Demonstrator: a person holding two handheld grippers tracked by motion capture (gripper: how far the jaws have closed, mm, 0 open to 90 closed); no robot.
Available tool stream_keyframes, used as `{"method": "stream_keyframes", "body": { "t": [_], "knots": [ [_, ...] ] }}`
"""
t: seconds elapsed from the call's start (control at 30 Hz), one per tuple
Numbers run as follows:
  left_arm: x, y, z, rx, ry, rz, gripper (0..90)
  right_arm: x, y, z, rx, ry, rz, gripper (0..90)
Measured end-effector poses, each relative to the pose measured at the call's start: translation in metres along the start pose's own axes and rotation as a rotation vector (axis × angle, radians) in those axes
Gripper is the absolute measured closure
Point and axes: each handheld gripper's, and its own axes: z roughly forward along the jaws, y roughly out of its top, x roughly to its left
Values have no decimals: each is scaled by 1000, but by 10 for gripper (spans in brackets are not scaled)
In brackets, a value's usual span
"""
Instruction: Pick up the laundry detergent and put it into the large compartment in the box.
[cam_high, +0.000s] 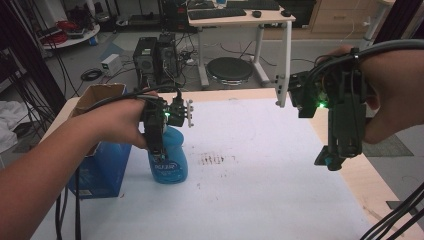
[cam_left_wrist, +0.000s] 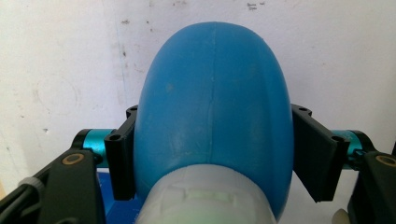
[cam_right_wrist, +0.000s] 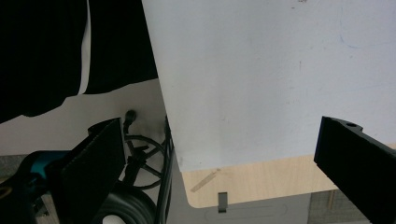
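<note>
Over the table's (cam_high: 280, 190) left side in the high view, the left gripper (cam_high: 159, 152) points straight down onto an upright blue bottle (cam_high: 170, 162) beside a blue box (cam_high: 102, 170); the right gripper (cam_high: 332, 160) hangs well apart, far right. Along the left gripper view, both jaws sit against the bottle's (cam_left_wrist: 215, 116) rounded, scuffed flanks, clamping it below its pale neck. Across the right gripper view, the jaws gape with nothing between them above the table edge (cam_right_wrist: 261, 177).

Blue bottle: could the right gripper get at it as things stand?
Probably yes. The right gripper hangs open above the table's right edge, and the white sheet between it and the blue bottle lies bare. The left gripper clamps the bottle's shoulders, leaving its lower body free.
</note>
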Motion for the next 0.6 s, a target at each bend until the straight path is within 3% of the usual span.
{"method": "stream_keyframes", "body": {
  "t": [0.6],
  "knots": [
    [0, 1, 1, 8, 13, 0, 311, 0, -1, 1, -3, 2, 2, 13]
  ]
}}
